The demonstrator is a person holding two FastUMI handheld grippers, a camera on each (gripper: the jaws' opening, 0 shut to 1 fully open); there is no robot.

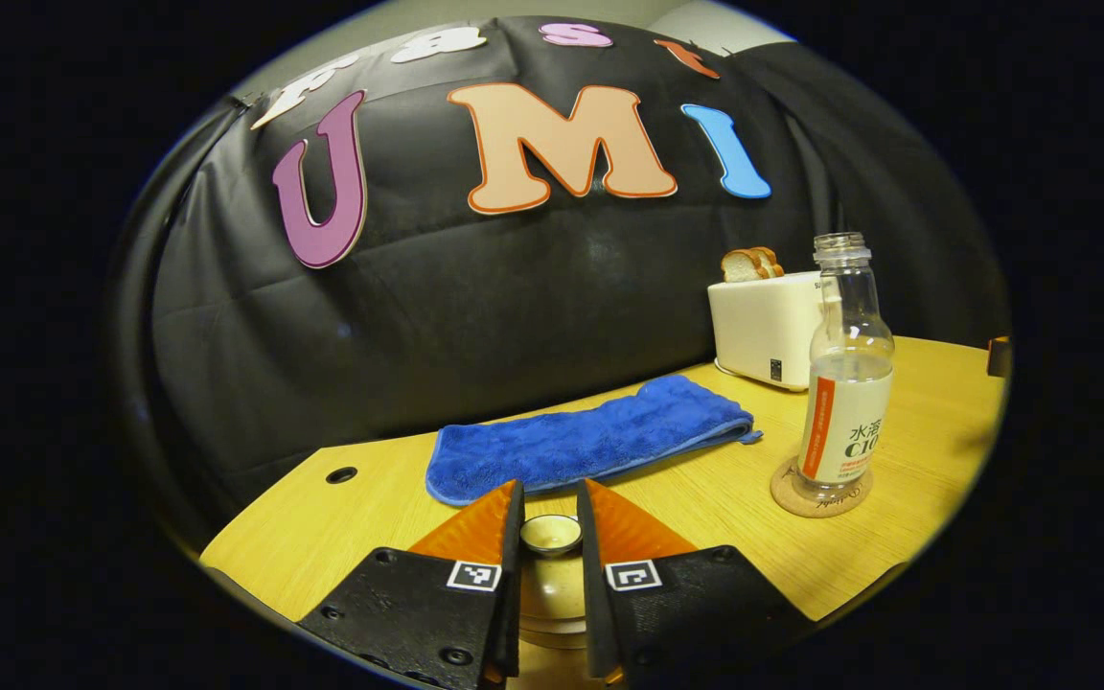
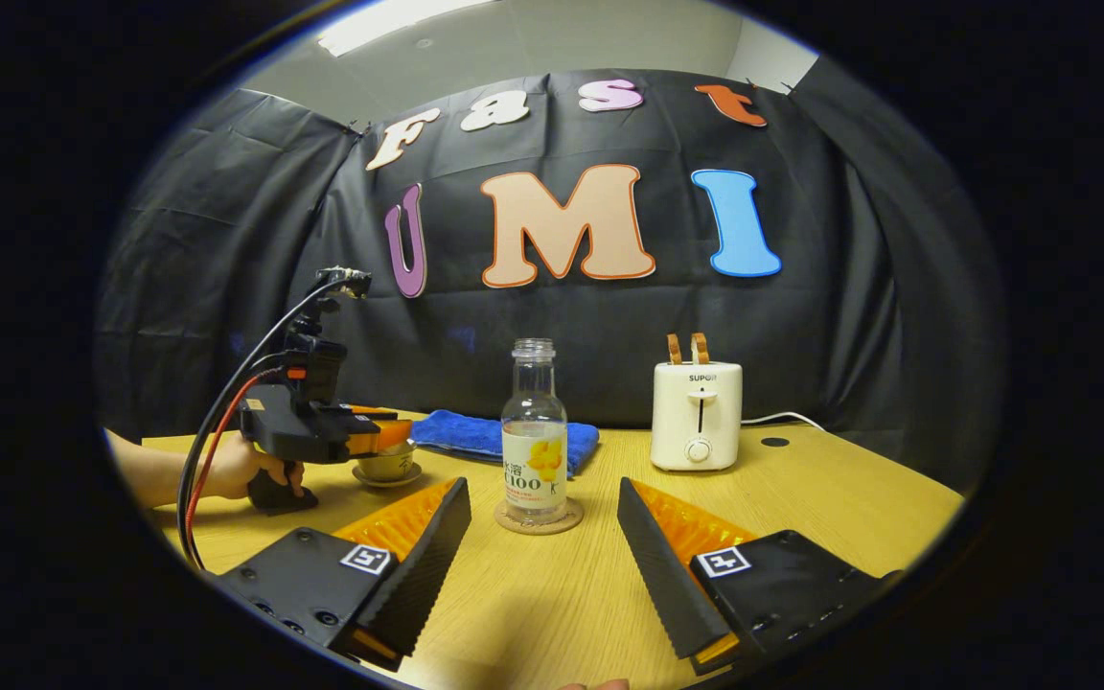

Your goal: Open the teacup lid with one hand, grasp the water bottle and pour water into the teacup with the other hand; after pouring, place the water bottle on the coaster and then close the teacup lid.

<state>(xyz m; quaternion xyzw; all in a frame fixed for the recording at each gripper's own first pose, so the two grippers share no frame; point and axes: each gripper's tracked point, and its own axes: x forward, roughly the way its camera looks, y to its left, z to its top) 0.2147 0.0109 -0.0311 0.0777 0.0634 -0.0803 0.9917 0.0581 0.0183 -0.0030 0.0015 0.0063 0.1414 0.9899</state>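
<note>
Left gripper view shows the left tongs (image 1: 550, 508) nearly closed around the knob of the teacup lid (image 1: 550, 534), one finger close on each side; whether both fingers press the knob I cannot tell; the lid sits on the teacup (image 1: 552, 613) near the front edge of the table (image 1: 935, 402). The water bottle (image 1: 845, 383) has no cap and stands upright on the round coaster (image 1: 782, 491), toward the right side of the table; a blue towel (image 1: 581, 441) lies behind the teacup, and a toaster (image 1: 763, 326) with bread stands near the back edge.

In the right gripper view the right tongs (image 2: 544, 508) are wide open and hold nothing; the bottle stands just beyond their tips; a hand (image 2: 236, 467) holds the left tongs over the teacup at the left side.
</note>
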